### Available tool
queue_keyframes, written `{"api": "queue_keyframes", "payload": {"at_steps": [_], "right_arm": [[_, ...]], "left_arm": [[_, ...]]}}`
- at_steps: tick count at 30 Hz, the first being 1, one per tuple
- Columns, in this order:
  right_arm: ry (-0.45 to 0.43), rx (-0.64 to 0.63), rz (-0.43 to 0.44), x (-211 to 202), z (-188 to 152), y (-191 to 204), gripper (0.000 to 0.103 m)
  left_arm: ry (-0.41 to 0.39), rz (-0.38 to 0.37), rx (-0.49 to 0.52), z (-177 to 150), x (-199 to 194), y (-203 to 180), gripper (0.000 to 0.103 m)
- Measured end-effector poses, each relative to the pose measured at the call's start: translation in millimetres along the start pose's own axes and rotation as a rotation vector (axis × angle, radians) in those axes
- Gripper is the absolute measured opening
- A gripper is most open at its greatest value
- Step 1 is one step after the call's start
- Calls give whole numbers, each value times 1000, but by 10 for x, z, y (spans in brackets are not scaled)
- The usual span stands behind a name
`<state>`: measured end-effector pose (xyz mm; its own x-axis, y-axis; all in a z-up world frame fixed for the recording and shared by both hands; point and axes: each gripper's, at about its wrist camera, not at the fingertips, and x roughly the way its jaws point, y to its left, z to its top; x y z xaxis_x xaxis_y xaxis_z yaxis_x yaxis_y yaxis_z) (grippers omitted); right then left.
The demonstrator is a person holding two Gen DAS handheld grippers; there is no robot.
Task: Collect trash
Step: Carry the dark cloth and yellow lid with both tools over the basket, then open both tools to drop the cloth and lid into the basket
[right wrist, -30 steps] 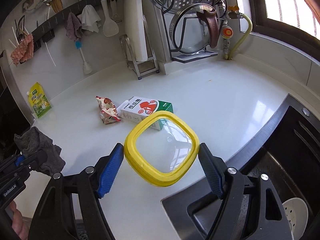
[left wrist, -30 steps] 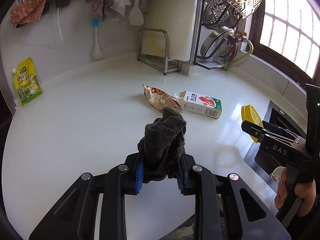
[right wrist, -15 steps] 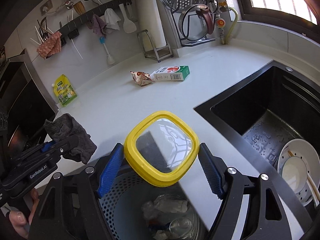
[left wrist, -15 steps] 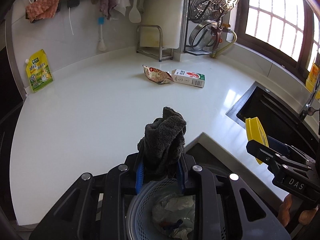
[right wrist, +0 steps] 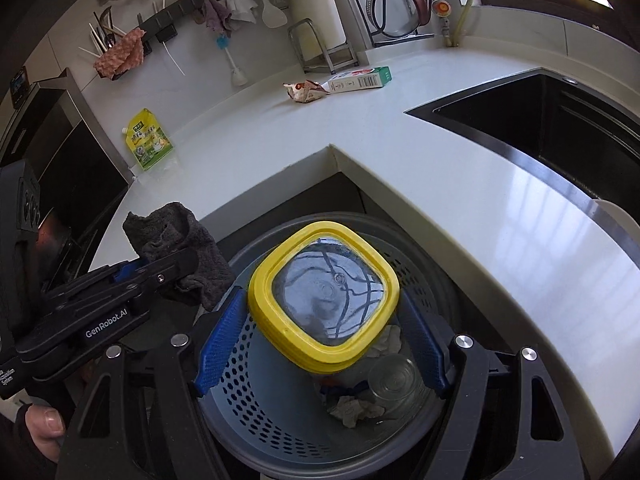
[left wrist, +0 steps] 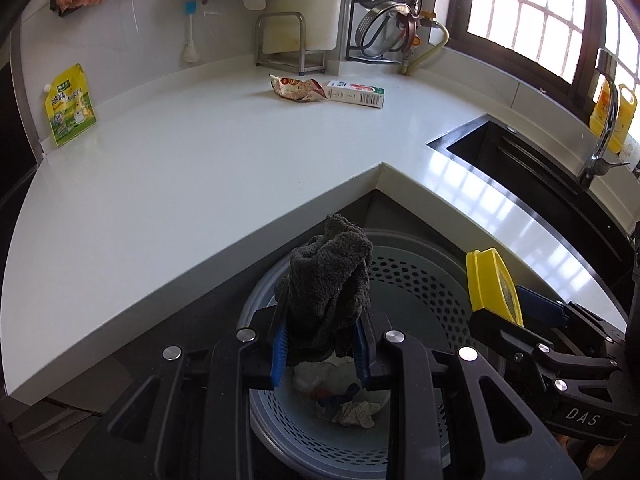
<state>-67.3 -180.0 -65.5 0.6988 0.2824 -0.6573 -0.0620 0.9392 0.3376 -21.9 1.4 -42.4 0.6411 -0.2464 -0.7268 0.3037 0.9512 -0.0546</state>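
My left gripper is shut on a dark grey rag and holds it over a grey perforated trash bin below the counter corner. My right gripper is shut on a yellow-rimmed clear lid, also over the bin. The bin holds crumpled paper and a glass jar. A crumpled snack wrapper and a milk carton lie far back on the white counter. The right gripper with the lid shows in the left wrist view, the left gripper with the rag in the right wrist view.
A yellow pouch leans on the left wall. A black sink with a tap sits at the right. A rack and hanging utensils stand at the back. The counter edge rings the bin.
Both grippers have pulled back from the counter and dropped down over the trash bin, still holding the rag and the lid. The wrapper and carton stay far back.
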Motion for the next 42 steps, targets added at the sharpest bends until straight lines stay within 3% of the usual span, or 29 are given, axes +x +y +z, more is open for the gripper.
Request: {"api": "queue_keyframes", "payload": {"at_steps": [13, 35, 40, 42], "right_arm": [[50, -22, -3, 109, -194, 43, 73], [100, 2, -4, 291, -225, -7, 74], [97, 0, 0, 293, -219, -7, 74], [96, 3, 2, 286, -218, -15, 74]], "left_arm": [[41, 6, -15, -272, 53, 121, 26], [96, -5, -19, -313, 220, 174, 27], [100, -1, -30, -330, 213, 211, 29], [94, 3, -37, -332, 193, 230, 35]]}}
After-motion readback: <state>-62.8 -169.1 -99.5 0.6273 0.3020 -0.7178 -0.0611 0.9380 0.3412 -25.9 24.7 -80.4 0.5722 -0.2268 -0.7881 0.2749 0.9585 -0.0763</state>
